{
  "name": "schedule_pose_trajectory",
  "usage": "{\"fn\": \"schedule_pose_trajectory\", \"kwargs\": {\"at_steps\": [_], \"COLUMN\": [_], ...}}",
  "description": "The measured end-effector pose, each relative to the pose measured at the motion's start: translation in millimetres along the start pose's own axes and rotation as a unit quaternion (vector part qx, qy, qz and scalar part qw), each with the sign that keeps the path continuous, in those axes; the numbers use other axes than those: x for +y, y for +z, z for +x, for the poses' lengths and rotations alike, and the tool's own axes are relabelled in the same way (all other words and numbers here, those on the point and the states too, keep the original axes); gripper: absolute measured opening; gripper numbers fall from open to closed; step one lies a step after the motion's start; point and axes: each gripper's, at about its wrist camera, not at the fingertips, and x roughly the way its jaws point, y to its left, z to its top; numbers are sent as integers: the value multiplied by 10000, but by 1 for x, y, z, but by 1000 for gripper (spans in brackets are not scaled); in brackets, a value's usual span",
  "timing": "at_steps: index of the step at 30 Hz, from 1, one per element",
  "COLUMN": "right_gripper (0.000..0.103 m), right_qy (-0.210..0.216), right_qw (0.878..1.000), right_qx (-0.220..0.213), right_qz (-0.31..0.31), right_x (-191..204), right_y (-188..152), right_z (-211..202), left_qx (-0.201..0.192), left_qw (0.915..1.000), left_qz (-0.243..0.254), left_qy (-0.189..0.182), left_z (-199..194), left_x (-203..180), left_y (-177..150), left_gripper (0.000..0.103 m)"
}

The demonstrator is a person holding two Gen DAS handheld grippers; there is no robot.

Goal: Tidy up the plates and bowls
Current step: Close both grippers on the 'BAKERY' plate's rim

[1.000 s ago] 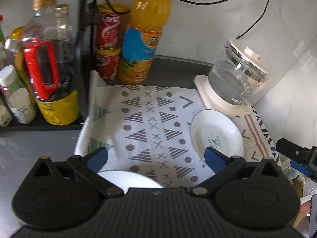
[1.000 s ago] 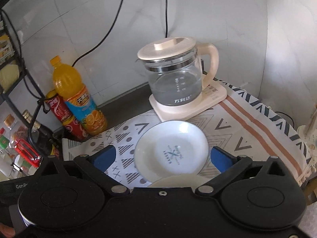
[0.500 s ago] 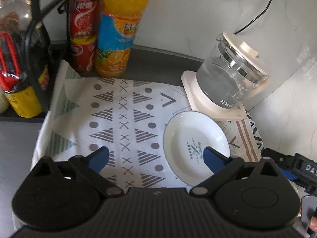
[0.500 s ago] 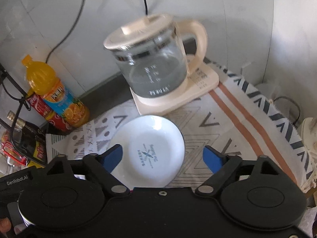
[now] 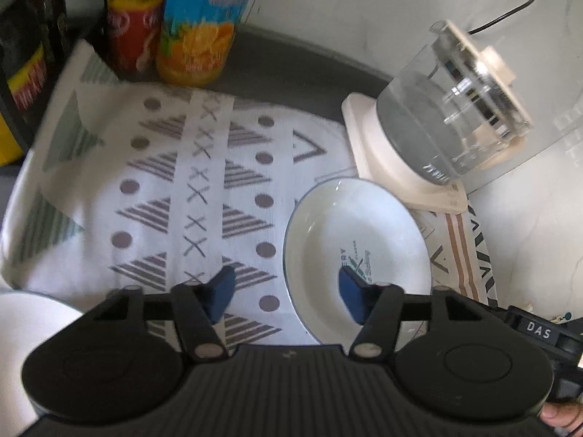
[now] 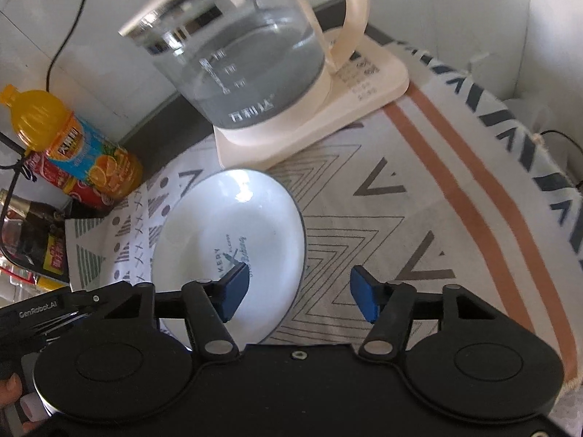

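A white plate with a thin dark rim and a printed logo [image 5: 349, 233] lies on the patterned cloth; it also shows in the right wrist view [image 6: 226, 240]. My left gripper [image 5: 288, 296] is open and straddles the plate's left rim, right pad over the plate. My right gripper [image 6: 304, 293] is open and straddles the plate's right rim, left pad over the plate. The edge of another white dish [image 5: 25, 331] shows at the lower left of the left wrist view.
A glass kettle on a cream base [image 6: 255, 58] stands just behind the plate, also in the left wrist view [image 5: 448, 116]. An orange juice bottle [image 5: 204, 25], red cans [image 5: 135, 25] and dark bottles [image 6: 32, 240] stand at the back left. The wall is close on the right.
Both grippers have moved forward and down towards the plate and narrowed somewhat. The plate now lies between their pads from either side. The plate has not moved.
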Motion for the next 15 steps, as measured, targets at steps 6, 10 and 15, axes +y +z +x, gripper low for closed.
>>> {"fn": "schedule_pose_trajectory", "kwargs": {"at_steps": [6,10,15], "right_gripper": [41,36,30], "right_qy": [172,267,351], "right_qw": [9992,9980,9967], "right_qx": [360,533,642], "right_qz": [-91,-208,-357], "right_x": [-7,-6,-5], "right_y": [3,5,8], "right_z": [25,36,45], "left_qx": [204,318,407], "left_qw": [9996,9990,9986], "left_qz": [-172,-260,-333], "left_qy": [121,147,47], "left_z": [23,34,44], "left_x": [6,9,5], "left_y": [3,5,9], "left_gripper": [37,29,25]}}
